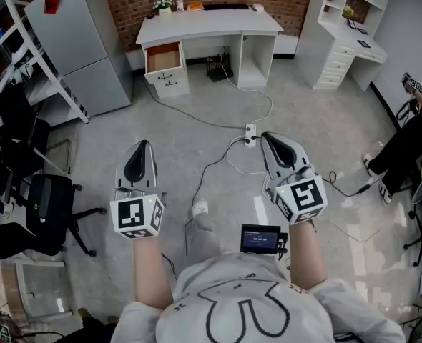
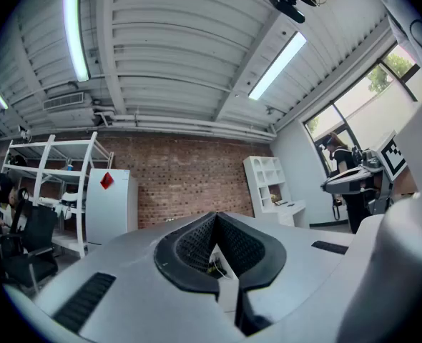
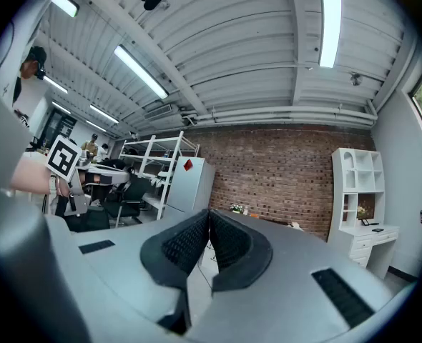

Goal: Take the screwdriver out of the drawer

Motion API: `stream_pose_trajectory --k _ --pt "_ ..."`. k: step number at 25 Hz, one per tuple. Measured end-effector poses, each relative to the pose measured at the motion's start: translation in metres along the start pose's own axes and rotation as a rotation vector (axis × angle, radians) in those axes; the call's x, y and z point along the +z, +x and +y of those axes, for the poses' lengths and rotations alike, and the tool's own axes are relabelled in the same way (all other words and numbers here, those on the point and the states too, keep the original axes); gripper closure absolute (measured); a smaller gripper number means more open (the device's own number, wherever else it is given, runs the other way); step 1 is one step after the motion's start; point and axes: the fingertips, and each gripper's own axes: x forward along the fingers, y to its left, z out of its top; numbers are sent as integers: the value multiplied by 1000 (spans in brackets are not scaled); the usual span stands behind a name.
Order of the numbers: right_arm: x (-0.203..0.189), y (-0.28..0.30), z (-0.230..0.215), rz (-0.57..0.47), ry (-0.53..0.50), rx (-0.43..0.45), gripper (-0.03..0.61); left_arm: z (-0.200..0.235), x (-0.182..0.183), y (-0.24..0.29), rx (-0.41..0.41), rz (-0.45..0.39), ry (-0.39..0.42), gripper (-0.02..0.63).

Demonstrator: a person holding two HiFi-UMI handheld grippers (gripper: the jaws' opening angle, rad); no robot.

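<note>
The white desk (image 1: pixel 209 24) stands far off against the brick wall. Its top left drawer (image 1: pixel 163 57) is pulled open and shows a wooden inside; what lies in it is too small to tell, and no screwdriver shows in any view. Both grippers are held out level over the grey floor, well short of the desk. My left gripper (image 1: pixel 144 146) (image 2: pixel 216 217) is shut with nothing between its black pads. My right gripper (image 1: pixel 267 138) (image 3: pixel 209 213) is shut as well, and empty.
A grey fridge (image 1: pixel 82 41) and a white rack (image 1: pixel 25 56) stand at the left, with a black office chair (image 1: pixel 46 213) nearer. A power strip (image 1: pixel 249 131) with trailing cables lies on the floor ahead. White shelving (image 1: pixel 347 27) and a seated person (image 1: pixel 411 138) are at the right.
</note>
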Motion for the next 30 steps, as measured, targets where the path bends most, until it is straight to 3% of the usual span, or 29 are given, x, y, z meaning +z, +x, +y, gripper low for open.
stream_pose_trajectory --k 13,30 --pt "-16 104 -34 10 27 -6 558 50 -32 98 -7 31 -2 601" --pt "-35 324 -71 62 12 17 558 173 -77 280 -8 46 -11 601"
